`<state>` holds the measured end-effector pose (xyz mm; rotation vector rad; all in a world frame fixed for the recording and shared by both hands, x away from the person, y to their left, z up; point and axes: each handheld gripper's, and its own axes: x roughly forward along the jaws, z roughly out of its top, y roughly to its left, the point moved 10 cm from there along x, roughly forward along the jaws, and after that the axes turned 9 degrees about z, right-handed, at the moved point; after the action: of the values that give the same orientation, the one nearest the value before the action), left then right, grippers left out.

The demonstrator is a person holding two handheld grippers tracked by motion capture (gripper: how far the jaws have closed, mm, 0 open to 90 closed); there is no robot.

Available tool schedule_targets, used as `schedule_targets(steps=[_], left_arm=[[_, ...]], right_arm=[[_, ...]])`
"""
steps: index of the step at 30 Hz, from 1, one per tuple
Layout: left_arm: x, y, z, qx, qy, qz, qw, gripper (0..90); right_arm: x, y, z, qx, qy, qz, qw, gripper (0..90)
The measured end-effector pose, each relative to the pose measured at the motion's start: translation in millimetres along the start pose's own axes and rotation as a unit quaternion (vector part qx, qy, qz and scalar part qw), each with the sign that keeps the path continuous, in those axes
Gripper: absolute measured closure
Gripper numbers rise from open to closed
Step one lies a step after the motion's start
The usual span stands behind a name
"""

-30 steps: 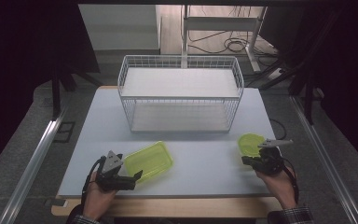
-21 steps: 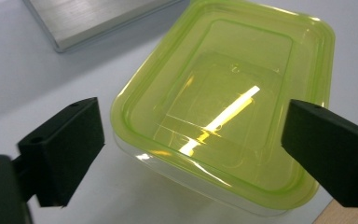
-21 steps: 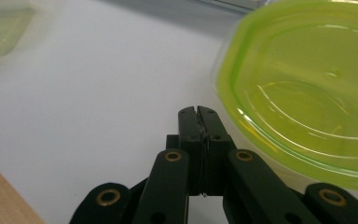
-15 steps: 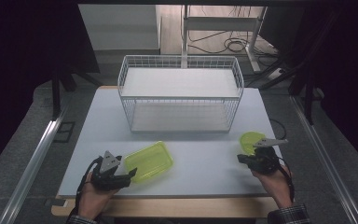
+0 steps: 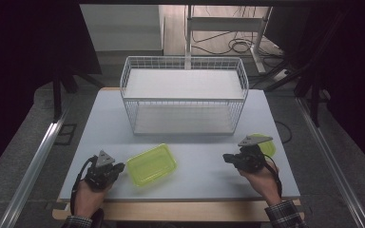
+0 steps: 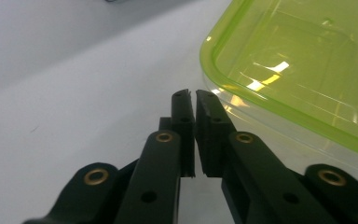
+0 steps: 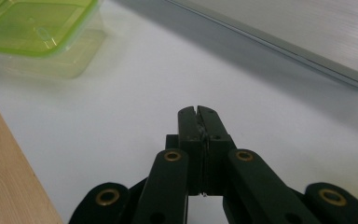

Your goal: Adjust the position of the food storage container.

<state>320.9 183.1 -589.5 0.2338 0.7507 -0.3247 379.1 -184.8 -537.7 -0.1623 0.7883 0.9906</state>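
Observation:
A rectangular clear container with a yellow-green lid [image 5: 151, 164] lies on the white table near the front left. My left gripper [image 5: 120, 167] sits just left of it, apart from it. In the left gripper view its jaws [image 6: 195, 95] have just been closing and stand shut with nothing between them, the lid's corner [image 6: 298, 70] close on the right. My right gripper [image 5: 226, 157] points left at the front right, and its jaws [image 7: 196, 111] are shut and empty. A small round yellow-green container [image 5: 267, 145] rests just behind the right gripper.
A white wire basket [image 5: 185, 100] stands across the back middle of the table, its base [image 7: 284, 37] visible in the right gripper view. A wooden strip [image 5: 180, 211] runs along the table's front edge. Bare tabletop lies between the two grippers.
My left gripper's jaws have closed and it has drawn back a little to the left from the lidded container. My right gripper has moved left, away from the round container.

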Motion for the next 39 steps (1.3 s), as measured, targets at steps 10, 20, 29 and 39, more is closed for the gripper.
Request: schedule_targets(steps=[10,20,29,39], left_arm=[[15.4,-7.8,13.9,-0.006,-0.006,-0.026,0.9996,86.7],[30.2,-30.5,33.4,0.008,-0.009,-0.043,0.999,85.8],[44.5,-52.5,46.7,0.03,-0.003,-0.061,0.9977,85.4],[52.9,-70.8,55.1,0.052,-0.001,-0.067,0.9964,84.6]], right_arm=[[18.0,7.1,8.5,-0.007,0.001,0.009,0.9999,89.1],[23.2,12.4,1.8,-0.008,0.006,0.012,0.9999,87.6],[21.9,12.1,-6.2,-0.001,0.007,0.008,0.9999,87.7],[15.4,12.2,-14.8,-0.001,0.007,0.0,1.0,86.5]])
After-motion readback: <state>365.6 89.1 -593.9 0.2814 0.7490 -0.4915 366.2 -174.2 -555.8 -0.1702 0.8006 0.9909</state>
